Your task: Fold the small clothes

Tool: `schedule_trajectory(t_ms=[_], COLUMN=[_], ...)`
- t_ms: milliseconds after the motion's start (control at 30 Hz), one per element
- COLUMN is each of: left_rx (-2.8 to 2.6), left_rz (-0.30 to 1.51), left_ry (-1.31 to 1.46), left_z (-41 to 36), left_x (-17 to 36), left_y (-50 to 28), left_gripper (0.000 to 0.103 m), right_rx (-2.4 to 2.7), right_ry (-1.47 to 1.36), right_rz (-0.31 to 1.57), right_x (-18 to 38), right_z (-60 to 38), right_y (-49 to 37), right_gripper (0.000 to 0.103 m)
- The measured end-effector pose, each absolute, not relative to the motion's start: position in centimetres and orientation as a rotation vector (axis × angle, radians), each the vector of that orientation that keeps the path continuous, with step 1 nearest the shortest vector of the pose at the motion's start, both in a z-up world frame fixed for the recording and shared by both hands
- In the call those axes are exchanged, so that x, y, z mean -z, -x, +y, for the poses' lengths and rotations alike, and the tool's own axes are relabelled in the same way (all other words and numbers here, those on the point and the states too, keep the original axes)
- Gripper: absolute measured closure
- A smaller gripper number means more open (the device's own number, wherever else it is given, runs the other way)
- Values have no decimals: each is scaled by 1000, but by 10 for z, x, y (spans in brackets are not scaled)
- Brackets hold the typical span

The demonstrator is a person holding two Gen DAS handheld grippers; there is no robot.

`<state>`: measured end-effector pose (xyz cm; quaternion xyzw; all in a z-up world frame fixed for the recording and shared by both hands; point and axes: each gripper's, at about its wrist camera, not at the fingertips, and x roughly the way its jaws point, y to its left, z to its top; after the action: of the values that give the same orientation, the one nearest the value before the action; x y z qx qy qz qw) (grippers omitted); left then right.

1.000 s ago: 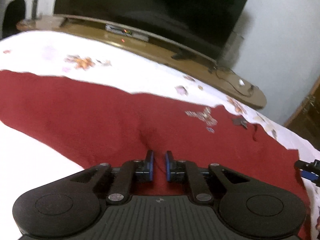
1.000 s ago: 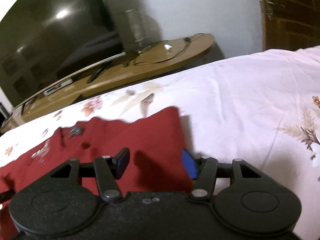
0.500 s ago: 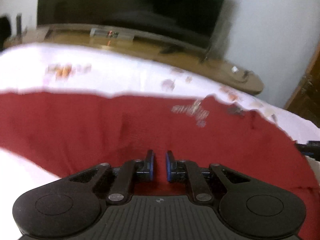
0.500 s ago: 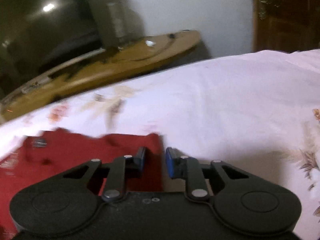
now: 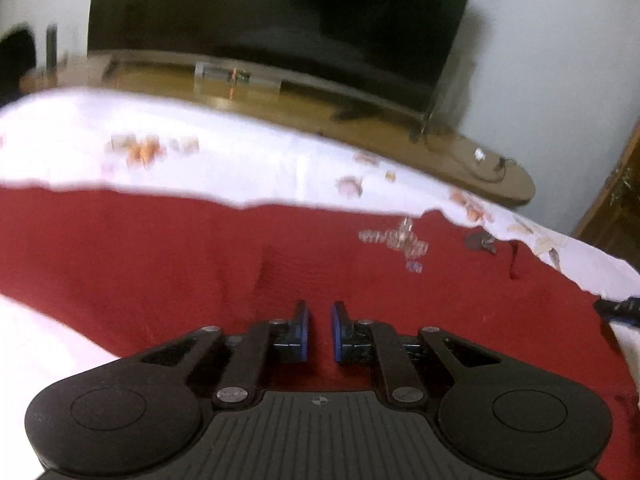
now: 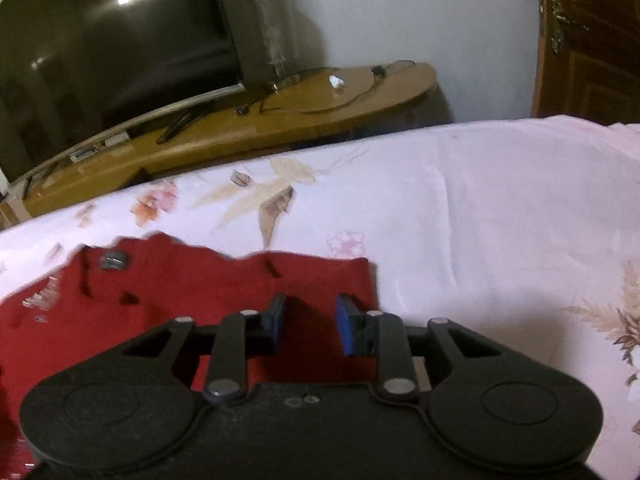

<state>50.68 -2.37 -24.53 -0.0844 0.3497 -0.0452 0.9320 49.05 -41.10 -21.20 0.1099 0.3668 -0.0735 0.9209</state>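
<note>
A dark red garment (image 5: 160, 260) lies spread on the white floral bedsheet (image 5: 240, 160), with a sparkly motif (image 5: 396, 238) near its far edge. My left gripper (image 5: 319, 312) is at the garment's near edge, its jaws almost together, pinching red cloth. In the right wrist view the garment's right end (image 6: 200, 280) shows a grey label (image 6: 114, 259). My right gripper (image 6: 310, 306) hovers over that corner; its jaws are opening, the red cloth lies below the gap, and the pads do not press it. Its tip (image 5: 618, 308) shows at the right edge of the left wrist view.
Beyond the bed's far edge stands a low wooden stand (image 6: 280, 120) with a large dark television (image 5: 280, 20), a small box and cables. A wooden door (image 6: 588, 40) is at the right. Bare sheet (image 6: 480, 220) stretches right of the garment.
The right jaws went from wide to narrow, then parted a little again over the garment's corner. The left gripper stayed pinched while its view rolled slightly.
</note>
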Motion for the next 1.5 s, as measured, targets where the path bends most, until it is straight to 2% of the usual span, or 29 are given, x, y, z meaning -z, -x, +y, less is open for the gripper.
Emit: schedule_trajectory(t_ms=[67, 200, 333, 500, 733, 767, 800, 867, 933, 1200, 1500], left_rx=[82, 70, 68, -31, -206, -219, -231, -263, -263, -262, -206], left_rz=[773, 791, 795, 841, 816, 805, 795, 768, 747, 741, 703], left_ry=[144, 218, 263, 343, 391, 398, 414, 440, 458, 584, 728], left_z=[-22, -8, 12, 68, 160, 174, 190, 218, 244, 333, 371], left_x=[255, 248, 236, 238, 231, 231, 231, 232, 232, 249, 274], left_y=[-514, -511, -486, -457, -421, -418, -416, -414, -416, -447, -494], left_gripper=[92, 92, 92, 91, 88, 79, 62, 46, 46, 46, 46], right_rx=[114, 116, 55, -67, -235, -255, -275, -312, -345, -409, -377], right_ry=[-177, -103, -200, -225, -227, -222, -213, -192, -170, -192, -160], right_rz=[717, 787, 754, 754, 788, 789, 788, 783, 782, 819, 819], right_x=[205, 224, 201, 192, 201, 200, 200, 199, 200, 210, 214], right_z=[-397, -380, -370, -330, -236, -219, -201, -166, -128, -16, 20], right_y=[-479, -477, -463, -444, -445, -444, -442, -438, -437, -458, -478], right_gripper=[73, 69, 67, 64, 62, 62, 61, 59, 56, 56, 56])
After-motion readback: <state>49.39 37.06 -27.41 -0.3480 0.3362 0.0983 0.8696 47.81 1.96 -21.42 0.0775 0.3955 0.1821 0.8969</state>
